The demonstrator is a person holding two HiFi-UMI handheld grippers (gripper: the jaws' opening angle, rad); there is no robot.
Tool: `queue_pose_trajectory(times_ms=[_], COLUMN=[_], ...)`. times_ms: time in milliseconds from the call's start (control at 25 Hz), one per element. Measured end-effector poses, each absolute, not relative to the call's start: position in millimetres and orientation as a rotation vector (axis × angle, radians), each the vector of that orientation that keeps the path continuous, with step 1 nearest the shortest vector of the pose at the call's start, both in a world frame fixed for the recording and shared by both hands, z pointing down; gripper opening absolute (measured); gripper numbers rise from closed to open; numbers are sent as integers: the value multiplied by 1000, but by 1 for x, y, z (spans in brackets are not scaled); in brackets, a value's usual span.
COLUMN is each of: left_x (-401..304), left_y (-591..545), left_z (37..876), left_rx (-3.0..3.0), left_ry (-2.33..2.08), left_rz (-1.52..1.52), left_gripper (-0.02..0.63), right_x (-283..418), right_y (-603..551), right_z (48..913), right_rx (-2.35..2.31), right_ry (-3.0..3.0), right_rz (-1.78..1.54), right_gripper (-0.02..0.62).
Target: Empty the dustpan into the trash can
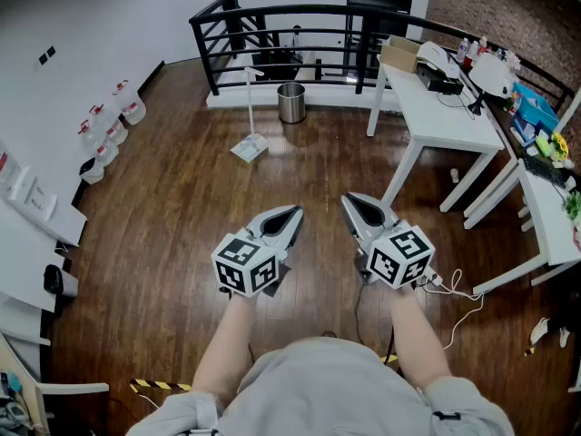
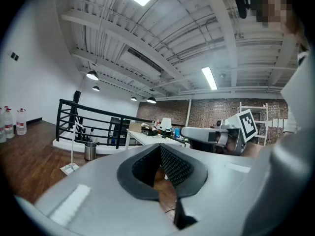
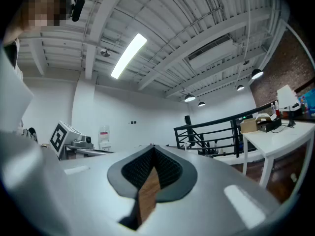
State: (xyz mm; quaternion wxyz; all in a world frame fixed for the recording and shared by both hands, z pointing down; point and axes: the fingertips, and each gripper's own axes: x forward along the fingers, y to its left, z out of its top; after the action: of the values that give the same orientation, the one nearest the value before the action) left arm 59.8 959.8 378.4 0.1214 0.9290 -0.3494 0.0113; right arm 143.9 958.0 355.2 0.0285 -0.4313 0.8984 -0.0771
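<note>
The left gripper point(image 1: 295, 213) and the right gripper point(image 1: 350, 200) are held side by side over the wooden floor point(image 1: 182, 207), pointing ahead and about level. Both are pressed together at the tips with nothing pinched. This is confirmed in each gripper's own view, where the ribbed dark pads meet at the front and only a sliver of floor is seen through the gap behind them. Each gripper view also catches the other gripper's marker cube off to one side, which the head view shows from above on both. The dustpan point(image 1: 250, 146), a long-handled one, is seen well ahead of the grippers, standing on the floor with its handle upright. The steel trash can point(image 1: 290, 104) is placed near it but apart, against the foot of the black railing point(image 1: 272, 21). From the left gripper view the same pair is seen low at the left, dustpan point(image 2: 69, 168) beside can point(image 2: 90, 151), with the railing behind. The right gripper view offers instead a white wall point(image 3: 123, 122), the railing and a white table point(image 3: 278, 140). Only the head view takes in the water jugs point(image 1: 109, 130) along the left wall and a white cable point(image 1: 458, 291) lying under the right-hand tables.
</note>
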Motion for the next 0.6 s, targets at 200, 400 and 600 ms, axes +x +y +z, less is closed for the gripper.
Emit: queue_pose_trajectory(times_ms=[200, 400, 600], left_x=[81, 96, 99], left_y=[940, 910, 874], left_z=[378, 376, 372], left_rx=[2715, 2722, 2719], left_ry=[-1038, -1084, -1136], left_rz=[46, 50, 50], left_gripper=[6, 6, 6], right_x=[164, 180, 195], right_y=[938, 914, 884], right_z=[355, 356, 362], right_rx=[-1309, -1275, -1270], right_ry=[2771, 2798, 2819], right_rz=[-238, -231, -238], right_gripper=[-2, -2, -2])
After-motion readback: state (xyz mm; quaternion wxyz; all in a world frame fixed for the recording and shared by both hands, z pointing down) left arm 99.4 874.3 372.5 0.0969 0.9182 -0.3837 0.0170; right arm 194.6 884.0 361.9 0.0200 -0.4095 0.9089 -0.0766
